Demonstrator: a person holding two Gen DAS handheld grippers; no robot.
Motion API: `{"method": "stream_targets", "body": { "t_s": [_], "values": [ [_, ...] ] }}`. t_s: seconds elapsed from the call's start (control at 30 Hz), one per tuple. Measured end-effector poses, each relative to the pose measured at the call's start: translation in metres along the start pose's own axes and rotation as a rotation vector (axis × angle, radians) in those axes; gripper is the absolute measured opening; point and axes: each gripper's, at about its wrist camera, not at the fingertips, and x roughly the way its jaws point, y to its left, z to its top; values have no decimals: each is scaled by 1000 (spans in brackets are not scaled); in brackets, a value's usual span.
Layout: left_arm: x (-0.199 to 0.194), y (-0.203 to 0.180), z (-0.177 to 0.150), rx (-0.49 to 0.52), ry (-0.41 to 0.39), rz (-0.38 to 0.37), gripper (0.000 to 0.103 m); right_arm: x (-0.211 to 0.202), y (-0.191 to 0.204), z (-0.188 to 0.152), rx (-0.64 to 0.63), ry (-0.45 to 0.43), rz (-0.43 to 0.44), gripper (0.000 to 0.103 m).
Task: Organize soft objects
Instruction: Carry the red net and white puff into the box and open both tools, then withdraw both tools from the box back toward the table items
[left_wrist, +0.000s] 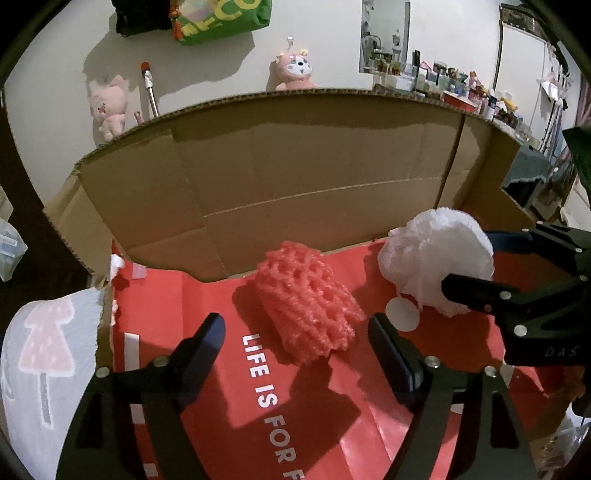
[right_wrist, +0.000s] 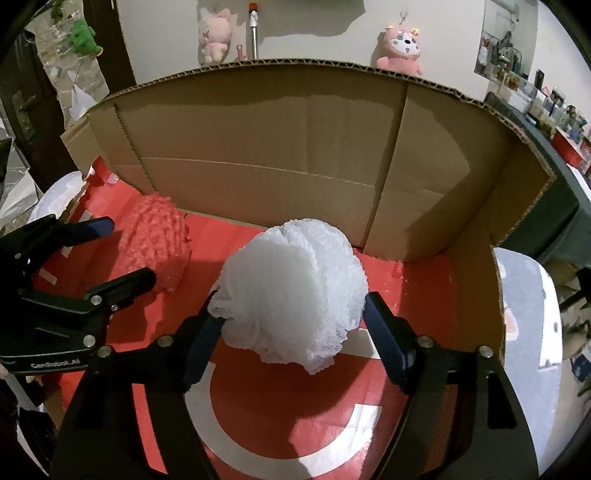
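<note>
An open cardboard box (left_wrist: 295, 166) with a red printed floor holds both soft objects. A pink foam net (left_wrist: 306, 302) lies on the floor just ahead of my left gripper (left_wrist: 297, 325), whose jaws stand wide apart and clear of it. Right of it is a white mesh puff (left_wrist: 436, 254), also filling the middle of the right wrist view (right_wrist: 291, 288). My right gripper (right_wrist: 291, 310) is open around the puff, whose frills brush the left finger (right_wrist: 207, 332) without being squeezed. From the right wrist, the left gripper (right_wrist: 127, 251) flanks the pink net (right_wrist: 159, 243).
The box's tall back wall (right_wrist: 258, 140) and side flaps enclose the work space. Pink plush toys (left_wrist: 295, 70) hang on the wall behind. A white cloth with a mushroom print (left_wrist: 44, 343) lies outside the box at left. A cluttered shelf (left_wrist: 461, 81) runs along the right.
</note>
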Motion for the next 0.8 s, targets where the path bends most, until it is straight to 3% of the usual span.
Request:
{"method": "stream_targets", "body": {
  "t_s": [0.4, 0.67, 0.8],
  "values": [
    [-58, -4, -10, -56, -102, -13, 98, -50, -4, -8, 26, -67, -9, 81],
    [-118, -6, -27, -70, -193, 2, 103, -112, 7, -26, 18, -143, -15, 82],
    [-147, -6, -39, -95, -230, -2, 103, -152, 13, -42, 23, -205, -3, 90]
  ]
}}
